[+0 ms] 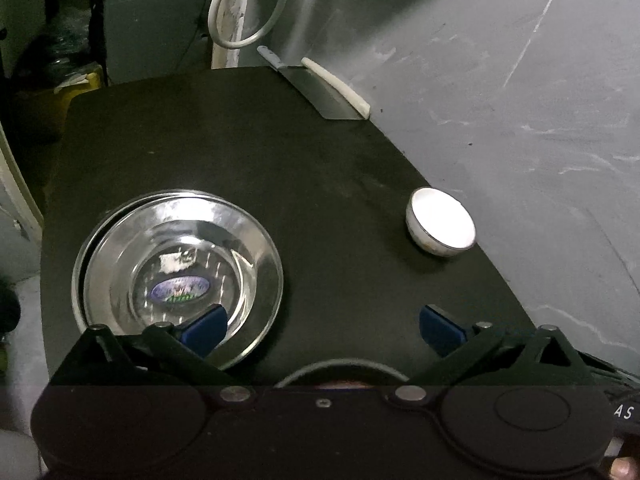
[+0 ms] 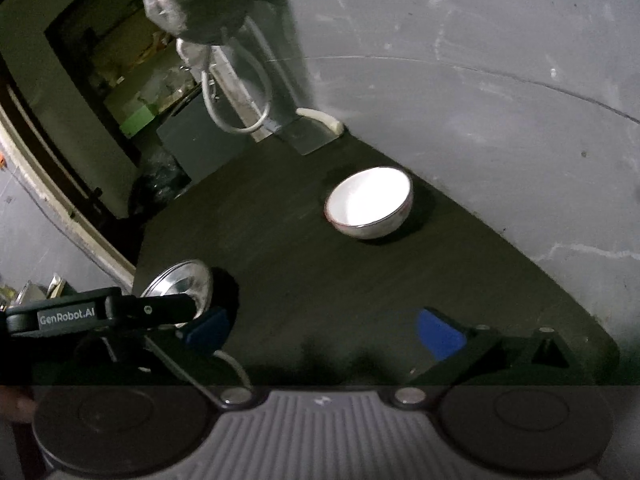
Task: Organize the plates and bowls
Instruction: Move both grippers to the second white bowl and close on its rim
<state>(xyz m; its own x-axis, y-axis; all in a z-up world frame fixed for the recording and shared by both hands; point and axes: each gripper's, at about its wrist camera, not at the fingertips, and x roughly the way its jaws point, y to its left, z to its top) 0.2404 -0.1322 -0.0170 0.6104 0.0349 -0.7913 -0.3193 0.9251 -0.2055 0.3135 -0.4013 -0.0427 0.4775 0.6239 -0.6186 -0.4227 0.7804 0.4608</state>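
On a dark tabletop [image 1: 304, 168], a white bowl [image 2: 369, 202] sits apart by the wall — ahead and slightly right of the right gripper [image 2: 328, 330], the nearer one — while the left gripper [image 1: 322, 322] hovers beside the nested steel bowls [image 1: 180, 276]; both jaws gape wide, empty.

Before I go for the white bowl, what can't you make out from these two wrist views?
- Steel bowl: in the left view it sits in a wider steel rim; plate or bowl underneath is hidden.
- Right view: the left tool's body covers most of the steel bowl.
- White bowl: glare washes out its inside in both views.
- Cleaver handle: too dark to read.
- Table's near edge: cut off by the tools.
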